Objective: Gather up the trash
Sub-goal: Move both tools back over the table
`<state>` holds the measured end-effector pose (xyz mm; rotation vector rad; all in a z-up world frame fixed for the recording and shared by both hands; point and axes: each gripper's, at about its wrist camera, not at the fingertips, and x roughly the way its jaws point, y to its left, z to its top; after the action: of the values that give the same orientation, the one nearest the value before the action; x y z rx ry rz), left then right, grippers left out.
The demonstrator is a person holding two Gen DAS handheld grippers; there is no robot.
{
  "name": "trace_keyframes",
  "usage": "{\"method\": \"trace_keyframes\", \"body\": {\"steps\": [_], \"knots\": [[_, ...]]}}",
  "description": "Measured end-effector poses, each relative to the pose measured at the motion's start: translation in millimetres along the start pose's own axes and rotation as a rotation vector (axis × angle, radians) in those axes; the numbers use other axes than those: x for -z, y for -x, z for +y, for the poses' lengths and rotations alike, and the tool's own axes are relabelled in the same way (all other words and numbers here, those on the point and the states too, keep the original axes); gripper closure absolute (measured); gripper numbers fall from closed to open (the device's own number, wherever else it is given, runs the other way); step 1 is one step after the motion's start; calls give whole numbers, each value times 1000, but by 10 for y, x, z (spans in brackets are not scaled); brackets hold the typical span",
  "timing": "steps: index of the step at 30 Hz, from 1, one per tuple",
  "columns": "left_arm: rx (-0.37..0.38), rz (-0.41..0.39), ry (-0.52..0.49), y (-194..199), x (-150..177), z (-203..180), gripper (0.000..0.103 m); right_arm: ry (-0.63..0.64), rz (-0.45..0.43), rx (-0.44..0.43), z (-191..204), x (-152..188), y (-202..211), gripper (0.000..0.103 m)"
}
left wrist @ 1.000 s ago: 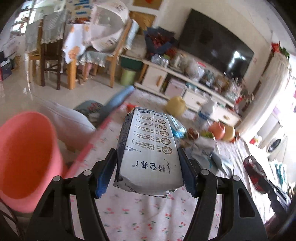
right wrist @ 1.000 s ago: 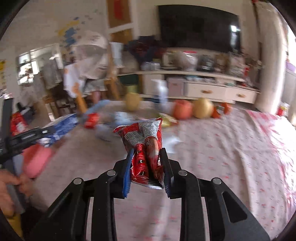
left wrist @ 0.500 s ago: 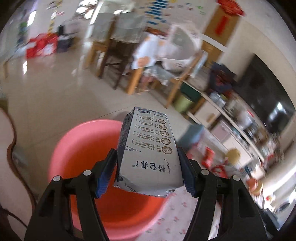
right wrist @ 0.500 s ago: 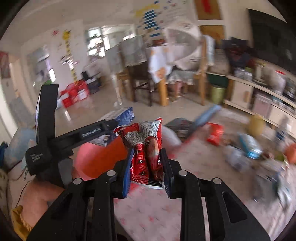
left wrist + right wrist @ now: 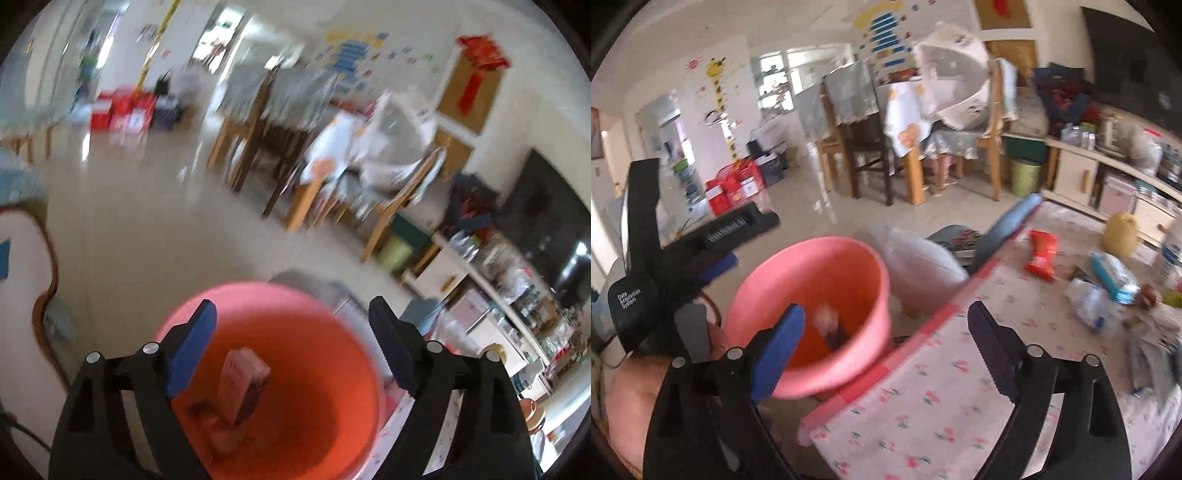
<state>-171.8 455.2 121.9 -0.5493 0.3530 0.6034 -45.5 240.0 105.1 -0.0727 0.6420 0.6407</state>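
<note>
Home living room: dining chairs, television.

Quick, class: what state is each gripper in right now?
Left gripper: open, empty, jaws just opened above the pink bucket.
Right gripper: open, empty, jaws just opened.

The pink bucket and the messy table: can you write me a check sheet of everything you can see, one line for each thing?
Surface: table with a flowered cloth, edge beside the pink bucket.
Job's things: carton lying inside the bucket; a blurred piece of trash there too.
Clutter: red snack packet, blue wipes pack, yellow pear-shaped thing, crumpled wrappers on the table.
Grippers: left gripper and right gripper both just opened, nothing between the jaws; both over the bucket.
Cables: a thin dark cord at the left edge, unclear.
Surroundings: wooden chairs, TV, green bin.
</note>
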Motion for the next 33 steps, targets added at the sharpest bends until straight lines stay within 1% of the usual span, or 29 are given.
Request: {"method": "trace_keyframes", "body": {"steps": [2,3,5,7,9,10,12,15,17,19,22,28,31,33], "knots": [[42,-82,-77,111,26,-187,15,-6,-15,24,-123,63,97,14],[56,-94,-97,130,41,-279,15,-7,-19,32,-171,97,141,14],[111,-101,-154,177,89,-465,14,-18,-38,46,-290,182,263,14],[174,-92,-203,211,143,-623,14,-39,-62,37,-377,279,385,13],[215,-101,-263,267,200,-788,14,-41,-91,36,-459,395,515,7],[223,-107,-290,292,237,-876,14,-31,-97,42,-477,438,563,5],[233,-100,-348,321,300,-1036,14,5,-99,66,-485,544,657,5],[250,-50,-430,317,418,-1274,14,40,-84,97,-480,674,752,5],[260,-27,-458,350,511,-1363,14,47,-76,103,-509,750,804,5],[263,-25,-475,381,577,-1426,14,47,-82,112,-550,803,863,5],[289,-34,-483,407,646,-1458,14,28,-92,123,-641,847,953,5],[320,9,-527,345,834,-1651,14,-33,-106,117,-867,905,1135,5],[315,39,-562,325,947,-1777,14,-56,-103,124,-986,939,1185,5],[321,44,-576,336,998,-1841,14,-73,-99,127,-1069,964,1214,5]]}}
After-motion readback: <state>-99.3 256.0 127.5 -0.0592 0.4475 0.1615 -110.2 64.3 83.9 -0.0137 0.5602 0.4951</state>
